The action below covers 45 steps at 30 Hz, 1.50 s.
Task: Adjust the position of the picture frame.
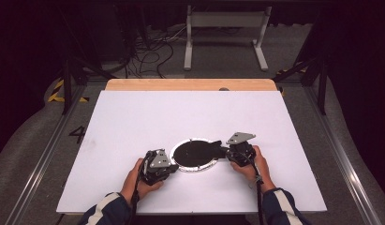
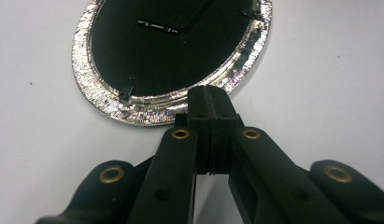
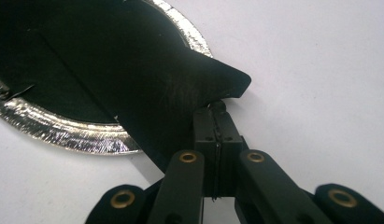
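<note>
A round disc (image 1: 196,153) with a black middle and a glittery silver rim (image 2: 94,100) lies flat on the white table (image 1: 134,122). My left gripper (image 2: 209,95) is at the disc's near left edge. Its jaws are pressed together over the rim, seemingly pinching it. A black cloth (image 3: 133,79) covers the disc, and one corner of it (image 3: 227,77) is lifted off past the right rim. My right gripper (image 3: 217,106) is shut on that corner. From the high view, the left gripper (image 1: 173,165) and right gripper (image 1: 227,151) flank the disc, each held in a hand.
The white table has a wooden strip (image 1: 190,85) along its far edge. Beyond it are floor cables (image 1: 152,51) and a white stand (image 1: 226,35). Metal rails (image 1: 349,178) run along both sides of the table.
</note>
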{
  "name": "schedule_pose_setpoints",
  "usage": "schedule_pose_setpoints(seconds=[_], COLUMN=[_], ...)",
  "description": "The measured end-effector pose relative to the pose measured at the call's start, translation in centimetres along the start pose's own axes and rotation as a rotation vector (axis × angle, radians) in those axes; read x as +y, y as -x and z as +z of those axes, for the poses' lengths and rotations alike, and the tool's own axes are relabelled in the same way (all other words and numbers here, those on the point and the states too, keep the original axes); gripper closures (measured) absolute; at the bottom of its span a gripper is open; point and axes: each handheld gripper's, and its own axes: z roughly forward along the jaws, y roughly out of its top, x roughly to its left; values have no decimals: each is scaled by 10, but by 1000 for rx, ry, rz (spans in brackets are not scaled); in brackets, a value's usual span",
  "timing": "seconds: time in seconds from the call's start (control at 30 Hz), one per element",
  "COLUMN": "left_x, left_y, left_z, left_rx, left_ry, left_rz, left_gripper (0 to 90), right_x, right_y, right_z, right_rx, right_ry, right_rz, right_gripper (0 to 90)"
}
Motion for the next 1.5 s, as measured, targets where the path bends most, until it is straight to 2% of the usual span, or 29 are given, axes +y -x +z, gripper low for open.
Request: schedule_pose_setpoints(seconds=[0.1,0.13,0.23,0.37,0.43,0.57,0.8,1.0,1.07,1.2,1.27,1.3,1.37,1.43,1.5], left_x=[-1,-1,0,2,4,7,11,13,13,15,15,15,17,20,23], left_y=[-7,-9,-11,-15,-18,-25,-30,-31,-29,-24,-20,-18,-13,-6,2], left_z=[1,1,2,3,5,9,13,14,14,13,13,14,15,19,21], left_rx=[2,-4,13,36,50,68,83,90,90,53,40,28,12,-18,-28], left_ry=[11,13,8,9,4,9,16,7,-2,-8,-6,-2,-6,-2,-3], left_rz=[-19,-36,-25,-14,-18,-45,-60,-38,-22,-4,-6,-10,16,27,56], left_gripper=[898,897,897,888,873,814,830,853,894,900,900,900,900,900,900], right_x=[-2,-3,-7,-10,-11,-16,-17,-17,-17,-16,-15,-14,-14,-16,-16], right_y=[-3,-4,-5,-9,-13,-17,-25,-26,-27,-22,-18,-16,-11,-5,0], right_z=[-2,-4,-7,-11,-13,-18,-21,-21,-21,-22,-27,-30,-34,-33,-30], right_rx=[-9,-9,10,8,7,36,44,63,63,85,75,64,22,-6,-27], right_ry=[0,-2,0,-4,-9,0,-8,-9,-11,-15,10,30,54,70,73], right_rz=[-8,-14,-10,-18,-38,-30,-44,-53,-65,-66,-58,-52,-44,-20,-5], right_gripper=[900,900,900,900,900,900,900,900,900,900,900,900,900,900,900])
